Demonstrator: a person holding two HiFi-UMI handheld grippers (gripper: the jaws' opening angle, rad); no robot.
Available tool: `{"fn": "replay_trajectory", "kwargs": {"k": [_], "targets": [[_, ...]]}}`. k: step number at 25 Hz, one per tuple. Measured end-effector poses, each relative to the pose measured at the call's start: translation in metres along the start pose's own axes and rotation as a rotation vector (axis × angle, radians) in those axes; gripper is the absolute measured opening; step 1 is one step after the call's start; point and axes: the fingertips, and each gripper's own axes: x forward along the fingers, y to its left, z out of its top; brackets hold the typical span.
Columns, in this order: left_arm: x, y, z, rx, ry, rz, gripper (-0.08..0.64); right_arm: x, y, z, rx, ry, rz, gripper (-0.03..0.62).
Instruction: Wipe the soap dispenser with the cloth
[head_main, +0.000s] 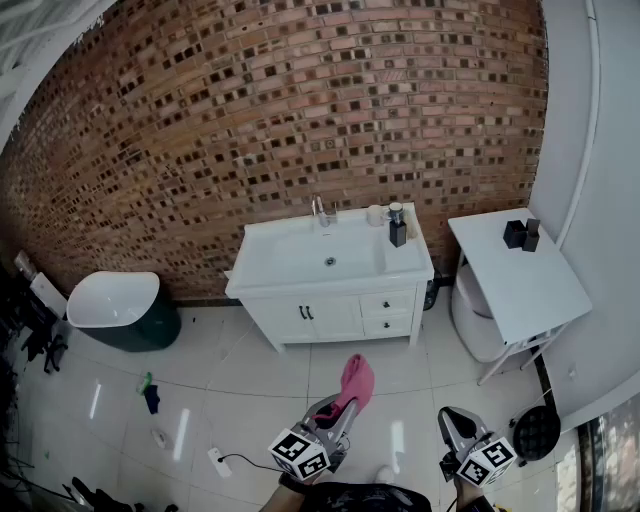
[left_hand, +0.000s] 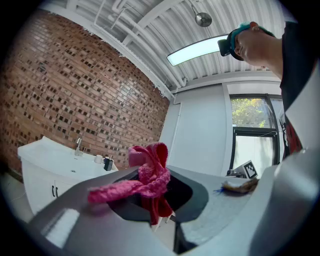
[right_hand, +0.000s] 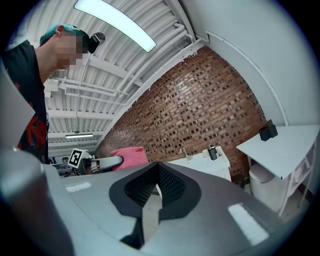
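The fingers (left_hand: 85, 215) of the left gripper (left_hand: 154, 202) are pressed together on the pink cloth (left_hand: 149, 181). The cloth bunches up above the pads, with one strand lying out along the left finger and a fold hanging below. The fingers (right_hand: 100, 210) of the right gripper (right_hand: 156, 192) are closed pad to pad, empty. Both tools are held level and aimed toward the white vanity (head_main: 330, 285). Both are well apart from it, out over the glossy tiled floor (head_main: 250, 390) in front of its doors and drawers. The left gripper with the cloth is roughly in line with the vanity's middle, and the right gripper is further toward the vanity's right end. The soap dispenser (head_main: 397, 228), a dark bottle with a pump top, stands upright at the back right corner of the vanity's top, to the right of the basin. A small white cup (head_main: 375, 214) stands just beside the dispenser, toward the vanity's centre. The faucet (head_main: 322, 212) rises at the back middle of the vanity. A brick wall (head_main: 250, 120) runs behind the vanity. To the vanity's right stands a white side table (head_main: 525, 285) carrying two small dark objects (head_main: 522, 234). To the vanity's left, a white oval tub on a dark base (head_main: 115, 305) sits on the floor.
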Motion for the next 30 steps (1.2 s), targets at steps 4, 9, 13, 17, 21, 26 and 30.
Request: {"fn": "replay_trajectory", "kwargs": {"k": [4, 9, 13, 17, 21, 26, 30], "targets": [[0.033, 0.003, -0.014, -0.024, 0.023, -0.036, 0.052, 0.008, -0.031, -0.005, 0.035, 0.026, -0.003, 0.000], [0.072, 0.028, -0.019, -0.071, 0.038, -0.090, 0.052, 0.044, -0.066, -0.004, 0.048, 0.055, 0.003, 0.000], [0.114, 0.063, -0.021, -0.100, 0.049, -0.137, 0.049, 0.084, -0.102, 0.004, 0.029, 0.072, 0.000, 0.000], [0.148, 0.108, -0.009, -0.110, 0.026, -0.182, 0.049, 0.132, -0.131, 0.022, -0.005, 0.087, -0.009, 0.000], [0.177, 0.156, 0.013, -0.119, -0.002, -0.187, 0.048, 0.185, -0.155, 0.043, -0.037, 0.110, -0.019, 0.000], [0.213, 0.211, 0.037, -0.150, 0.008, -0.215, 0.048, 0.255, -0.181, 0.064, -0.059, 0.120, -0.015, 0.000], [0.244, 0.246, 0.037, -0.169, 0.031, -0.206, 0.048, 0.289, -0.215, 0.060, -0.015, 0.162, -0.028, 0.000]]}}
